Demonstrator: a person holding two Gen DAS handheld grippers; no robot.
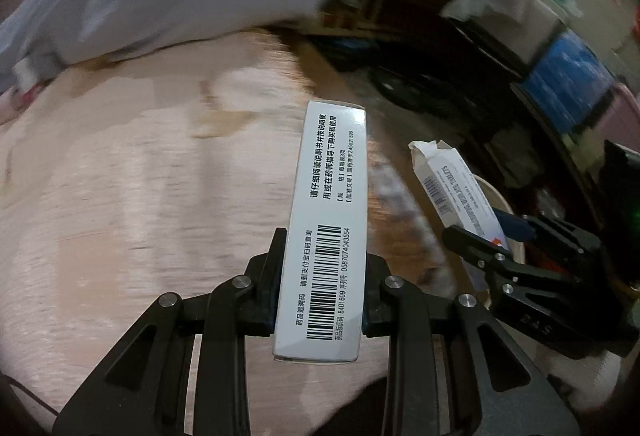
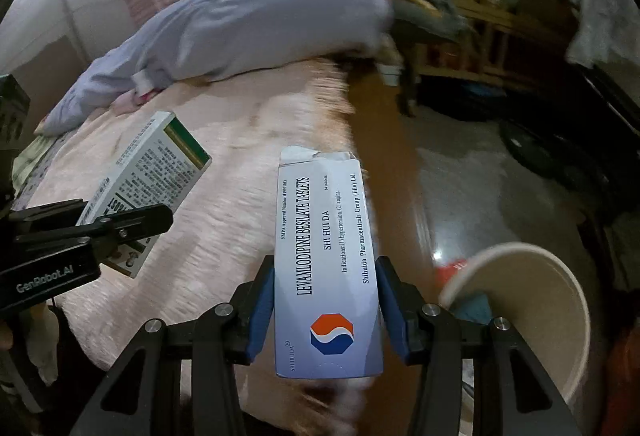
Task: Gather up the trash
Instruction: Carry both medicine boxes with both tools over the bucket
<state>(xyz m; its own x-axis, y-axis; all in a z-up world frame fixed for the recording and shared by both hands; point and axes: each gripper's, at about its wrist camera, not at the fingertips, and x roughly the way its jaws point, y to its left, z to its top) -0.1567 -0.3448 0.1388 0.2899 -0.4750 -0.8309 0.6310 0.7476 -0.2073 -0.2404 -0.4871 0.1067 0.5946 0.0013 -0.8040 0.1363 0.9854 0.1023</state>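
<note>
The left gripper [image 1: 322, 288] is clamped on a white medicine box with a barcode [image 1: 326, 236], its pads pressing the two long sides near the box's lower end, so the box stands out lengthways ahead of the fingers. In the right wrist view this same box shows a green and gold band at its far end and hangs tilted over the pink blanket [image 2: 224, 172] that covers the bed. The right gripper [image 2: 326, 310] is clamped the same way on a pale blue tablet box [image 2: 326, 256] printed with English lettering and a red and blue emblem; the blue pads [image 2: 260, 308] press on its long sides, and its torn flap points away from the camera. That box hangs above the right edge of the bed, where the blanket meets the brown floor [image 2: 400, 196]. Just to the right of the right gripper, below it and beside the bed, stands a round beige bin [image 2: 532, 296] with something blue and something red showing inside or near its rim; the blur leaves it unclear which. At the far end of the bed lies a heap of grey-blue bedding [image 2: 256, 16]. Beyond the bed, wooden shelves [image 2: 480, 32] and other clutter are too blurred to make out.
</note>
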